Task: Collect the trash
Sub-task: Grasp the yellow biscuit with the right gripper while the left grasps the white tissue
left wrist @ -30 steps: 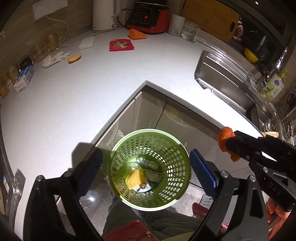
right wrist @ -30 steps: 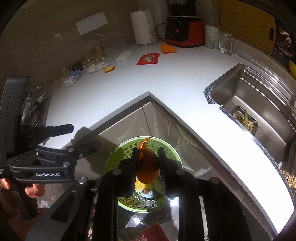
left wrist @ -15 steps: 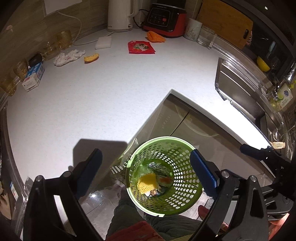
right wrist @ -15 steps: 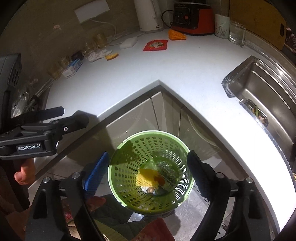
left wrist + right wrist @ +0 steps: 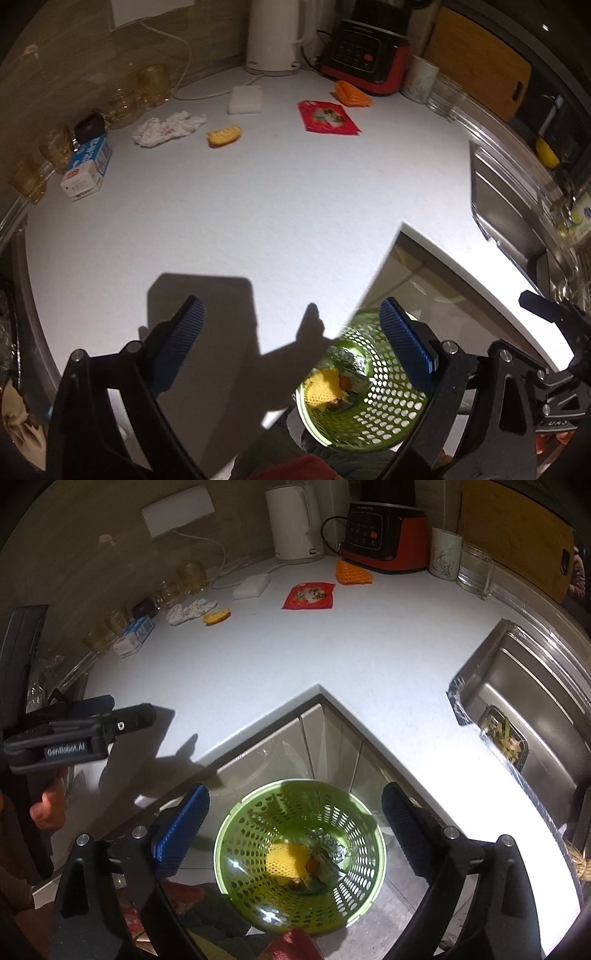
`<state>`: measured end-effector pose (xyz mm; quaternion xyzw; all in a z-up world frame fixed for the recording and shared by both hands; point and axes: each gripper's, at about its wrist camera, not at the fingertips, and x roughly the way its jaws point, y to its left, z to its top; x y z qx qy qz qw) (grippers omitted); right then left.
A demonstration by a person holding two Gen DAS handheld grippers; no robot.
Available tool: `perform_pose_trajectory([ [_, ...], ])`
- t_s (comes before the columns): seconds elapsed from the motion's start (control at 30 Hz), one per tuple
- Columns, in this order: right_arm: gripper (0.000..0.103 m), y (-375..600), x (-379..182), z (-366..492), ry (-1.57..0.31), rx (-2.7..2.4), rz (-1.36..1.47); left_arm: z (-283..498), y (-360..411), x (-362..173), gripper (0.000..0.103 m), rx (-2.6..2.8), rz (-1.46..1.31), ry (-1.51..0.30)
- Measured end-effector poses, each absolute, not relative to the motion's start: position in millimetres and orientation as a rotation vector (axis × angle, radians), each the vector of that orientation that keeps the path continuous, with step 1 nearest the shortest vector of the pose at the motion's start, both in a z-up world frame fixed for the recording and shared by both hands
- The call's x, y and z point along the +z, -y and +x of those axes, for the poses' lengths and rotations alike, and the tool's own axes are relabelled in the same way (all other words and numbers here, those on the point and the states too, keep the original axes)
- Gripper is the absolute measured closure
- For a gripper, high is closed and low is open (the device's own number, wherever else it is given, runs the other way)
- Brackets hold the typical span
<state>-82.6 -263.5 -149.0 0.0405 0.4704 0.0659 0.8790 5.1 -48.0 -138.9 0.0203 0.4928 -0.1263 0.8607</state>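
The right gripper (image 5: 295, 827) hangs over the green perforated plastic basket (image 5: 299, 853), which sits below the corner of the white worktop (image 5: 295, 657). Its fingers have just been opening and now stand wide, released, with nothing between them. A yellow mesh scrap (image 5: 284, 860) and some crumpled foil lie at the basket's bottom. The left gripper (image 5: 291, 343) is over the worktop edge, fingers spread and empty too.

Trash left, well apart from the basket at the back: a red printed wrapper (image 5: 327, 117), an orange mesh piece (image 5: 351, 93), a small yellow scrap (image 5: 223, 136) and a crumpled white tissue (image 5: 168, 125).

Risks, as I judge them: the tissue lies close to the amber glasses (image 5: 147, 86) (easily knocked by wide fingers), and the flat wrapper may slip from a pinch.
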Motion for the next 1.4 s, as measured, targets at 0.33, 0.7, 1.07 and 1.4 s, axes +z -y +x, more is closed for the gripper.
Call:
perform_pose_trajectory([
  [0.33,0.009,213.3,-138.5,-6.7,-0.951,0.207,0.025,88.0,-9.0,-130.1,0.012,-0.164,0.014,-0.971],
  [0.7,0.009,136.6,-150.3,115.9,-0.925,0.313,-0.031,181.4,-60.3,-147.2,0.012,-0.080,-0.066,-0.959],
  [1.07,0.009,83.4,-189.5,221.4,-0.972,0.310,-0.065,255.0,-87.2,-169.7,0.012,-0.045,-0.111,-0.965],
  [1.4,0.021,75.4,-216.8,251.7,-0.987,0.263,-0.098,273.0,-96.2,-174.7,0.012,-0.024,-0.118,-0.955],
])
